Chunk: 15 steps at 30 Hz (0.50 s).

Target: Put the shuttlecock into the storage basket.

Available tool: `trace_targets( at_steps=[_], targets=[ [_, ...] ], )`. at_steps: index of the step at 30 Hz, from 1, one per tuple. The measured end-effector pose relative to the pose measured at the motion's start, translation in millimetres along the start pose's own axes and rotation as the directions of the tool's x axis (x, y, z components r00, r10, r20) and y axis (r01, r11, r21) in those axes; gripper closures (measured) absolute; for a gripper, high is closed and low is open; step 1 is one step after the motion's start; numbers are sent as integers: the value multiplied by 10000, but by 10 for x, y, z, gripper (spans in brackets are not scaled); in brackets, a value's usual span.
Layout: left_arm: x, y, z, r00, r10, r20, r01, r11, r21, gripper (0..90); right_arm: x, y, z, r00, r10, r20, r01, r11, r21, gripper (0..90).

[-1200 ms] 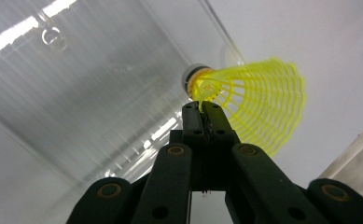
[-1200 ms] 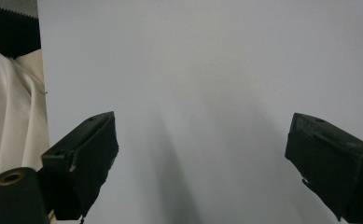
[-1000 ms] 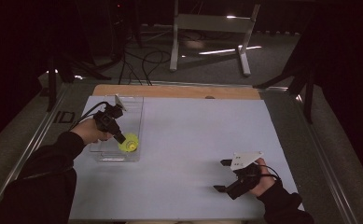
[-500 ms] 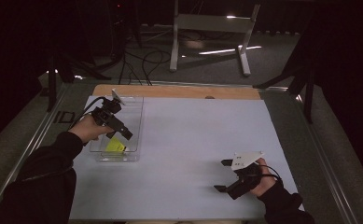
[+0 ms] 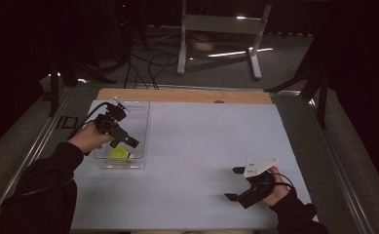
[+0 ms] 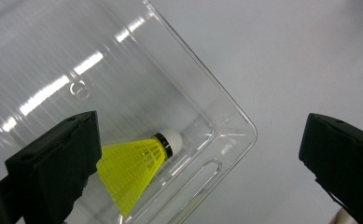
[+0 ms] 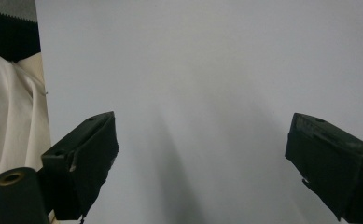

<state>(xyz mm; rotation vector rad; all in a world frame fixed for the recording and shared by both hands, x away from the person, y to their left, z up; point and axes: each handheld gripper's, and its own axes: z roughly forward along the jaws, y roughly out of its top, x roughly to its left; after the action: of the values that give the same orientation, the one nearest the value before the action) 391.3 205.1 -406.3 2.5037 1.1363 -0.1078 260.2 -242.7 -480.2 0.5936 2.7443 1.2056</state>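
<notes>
**Ana:** High view first: the left gripper (image 5: 128,141) hangs over the clear plastic rectangular tray (image 5: 143,127) at the left side of the pale blue table (image 5: 206,146), and its jaws have just been opening. A second ago the yellow mesh shuttlecock with the white cork tip (image 5: 119,154) was pinched at the tool's end above the tray; now it is lying inside.

**Ben:** Left gripper view backs that up. The two black jaws stand spread as wide as they go, nothing between the pads, and the shuttlecock (image 6: 135,170) rests on the tray floor in the near corner, cork tip pointing towards the rounded corner wall (image 6: 244,135). It sits on its side, not upright.

**Ana:** So the drop looks done, I'd say. The thing is in the container and free of the tool.

**Ben:** And the other hand?

**Ana:** The right gripper (image 5: 236,184) sits low at the near right of the table, well apart from the tray, as it did a second ago. Its own view shows both jaws parted wide over bare table, holding nothing.

**Ben:** My guess is the left hand only needs to lift clear without knocking the tray wall.
</notes>
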Motion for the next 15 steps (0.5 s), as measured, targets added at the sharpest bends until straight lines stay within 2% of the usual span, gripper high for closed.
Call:
trace_targets(
  at_steps=[1, 2, 3, 4, 5, 6, 7, 8, 9, 10, 12, 14, 15],
  targets=[
    [-37, -30, 12, 9996, 242, -171, -246, 9994, -235, 2, -4, -22, 10, 10000, 70, -16, -70, 10000, 21, 92],
    [-37, -30, 12, 9996, 242, -171, -246, 9994, -235, 2, -4, -26, 12, 10000, 93, -17, -93, 10000, 24, 92],
    [-69, -61, 20, 9984, 549, -147, -556, 9971, -521, 2, -1, -36, 15, 9999, 166, -43, -166, 9999, -1, 92],
    [-69, -61, 20, 9984, 549, -147, -556, 9971, -521, 2, -1, -36, 15, 9999, 166, -43, -166, 9999, -1, 92],
    [-101, -88, 27, 9957, 857, -341, -883, 9925, -840, 2, 1, -57, 19, 9996, 267, -58, -267, 9996, 15, 92],
    [-101, -88, 27, 9957, 857, -341, -883, 9925, -840, 2, 1, -57, 19, 9996, 267, -58, -267, 9996, 15, 92],
    [-137, -119, 32, 9901, 1327, -446, -1378, 9804, -1412, 2, 2, -74, 20, 9995, 307, -89, -307, 9995, 25, 92],
    [-137, -119, 32, 9901, 1327, -446, -1378, 9804, -1412, 2, 2, -74, 20, 9995, 307, -89, -307, 9995, 25, 92],
    [-172, -141, 31, 9828, 1751, -594, -1832, 9657, -1842, 2, 7, -90, 20, 9993, 376, -45, -376, 9993, 38, 92],
    [-172, -141, 31, 9828, 1751, -594, -1832, 9657, -1842, 2, 7, -90, 20, 9993, 376, -45, -376, 9993, 38, 92],
    [-246, -160, 34, 9732, 2197, -685, -2297, 9459, -2291, 2, 12, -107, 16, 9988, 480, -50, -480, 9988, -40, 92],
    [-304, -167, 48, 9678, 2441, -611, -2516, 9356, -2476, 2, 18, -122, 18, 9983, 574, -59, -575, 9983, -108, 92],
    [-336, -173, 55, 9639, 2613, -520, -2656, 9271, -2646, 2, 19, -128, 19, 9981, 617, -27, -617, 9980, -119, 92]
  ],
)
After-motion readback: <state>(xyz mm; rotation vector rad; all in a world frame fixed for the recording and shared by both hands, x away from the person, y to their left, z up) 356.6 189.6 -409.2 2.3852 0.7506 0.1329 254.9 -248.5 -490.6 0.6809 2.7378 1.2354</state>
